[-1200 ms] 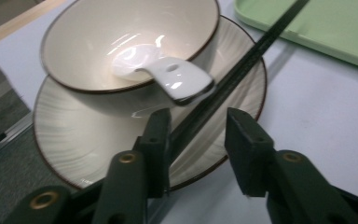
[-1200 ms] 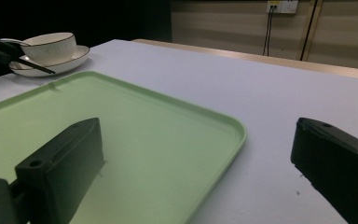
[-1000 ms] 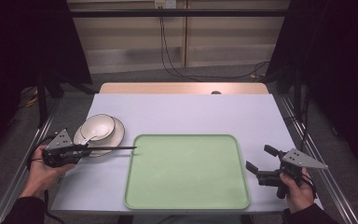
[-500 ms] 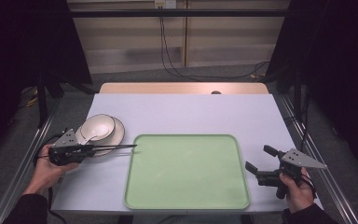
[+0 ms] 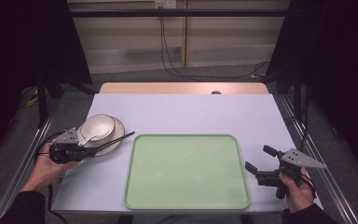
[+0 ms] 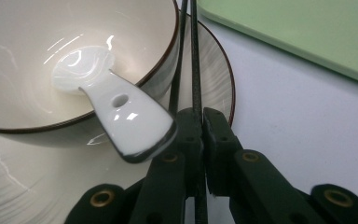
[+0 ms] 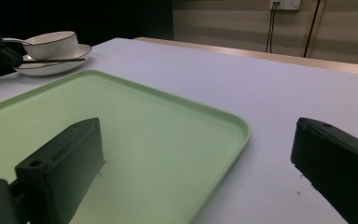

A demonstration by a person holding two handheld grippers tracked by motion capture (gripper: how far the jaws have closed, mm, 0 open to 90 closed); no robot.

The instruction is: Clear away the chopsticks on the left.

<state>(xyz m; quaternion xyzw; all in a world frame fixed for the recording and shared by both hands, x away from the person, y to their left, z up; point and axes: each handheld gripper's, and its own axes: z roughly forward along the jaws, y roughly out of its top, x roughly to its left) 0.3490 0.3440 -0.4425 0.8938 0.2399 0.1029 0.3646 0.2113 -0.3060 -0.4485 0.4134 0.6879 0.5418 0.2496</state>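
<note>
High view: pale counter (image 5: 191, 112), green tray (image 5: 186, 171) lying flat at its near middle, bare. Left of the tray, white bowl (image 5: 98, 128) with a dark rim seated on a shallow plate (image 5: 115, 140), white ceramic spoon (image 5: 85, 138) resting inside the bowl, handle poking over the rim toward the left claw (image 5: 89, 150). Left claw held in a hand (image 5: 44, 164) just left of the tray, over the plate's near edge. Right claw (image 5: 256, 163) held in the other hand (image 5: 298, 186) just off the tray's right edge, above the counter.

Left gripper view: left claw (image 6: 199, 135) closed tight on a pair of black chopsticks (image 6: 189, 51), sticks running forward past the bowl (image 6: 74, 56) and across the plate (image 6: 214, 79) toward the tray (image 6: 303, 32). Spoon (image 6: 116, 105) handle with a small hole, its end touching or just beside the jaw; cannot tell which.

Right gripper view: right claw (image 7: 200, 163) spread wide, nothing between the jaws, tray's (image 7: 168, 126) corner and counter (image 7: 270, 88) beneath. Bowl (image 7: 51, 44), plate and chopsticks (image 7: 51, 60) beyond the tray's far left.

No readable writing, brand or label on anything.
</note>
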